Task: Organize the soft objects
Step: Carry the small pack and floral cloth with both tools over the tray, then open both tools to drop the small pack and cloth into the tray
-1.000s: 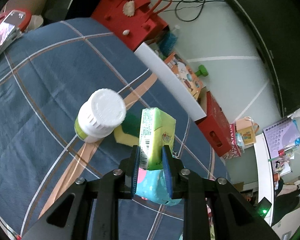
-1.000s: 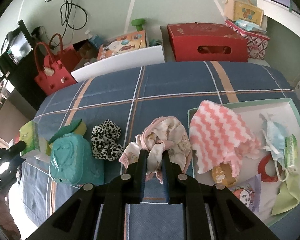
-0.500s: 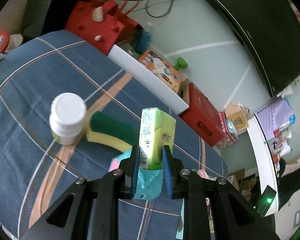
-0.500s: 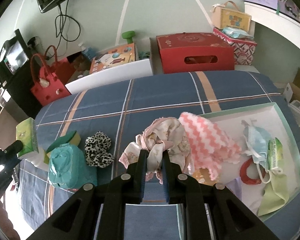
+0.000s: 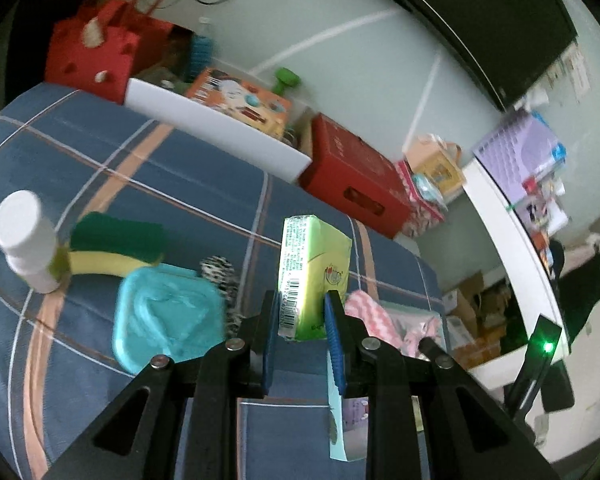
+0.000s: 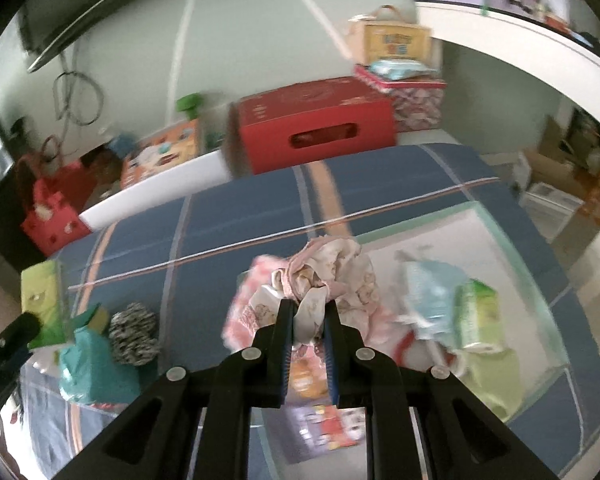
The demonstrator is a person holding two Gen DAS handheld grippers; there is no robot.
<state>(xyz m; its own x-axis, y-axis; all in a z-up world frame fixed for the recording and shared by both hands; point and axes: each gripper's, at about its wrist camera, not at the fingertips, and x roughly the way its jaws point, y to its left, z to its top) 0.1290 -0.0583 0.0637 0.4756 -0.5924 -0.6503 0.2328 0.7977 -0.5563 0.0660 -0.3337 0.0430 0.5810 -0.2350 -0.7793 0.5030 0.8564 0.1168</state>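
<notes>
Plaid blue bedspread (image 6: 236, 216) (orange stripes) beside red box (image 6: 312, 128).

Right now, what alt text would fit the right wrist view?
The right claw is shut on a crumpled pink-and-cream cloth, held above a shallow mint-rimmed tray on a blue plaid surface. A light blue face mask and a green tissue pack lie in the tray.

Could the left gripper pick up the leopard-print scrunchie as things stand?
Probably not right away. The left gripper is shut on a green tissue pack, so its jaws are occupied. The leopard-print scrunchie lies uncovered on the blue plaid cloth beside the teal wipes pack.
</notes>
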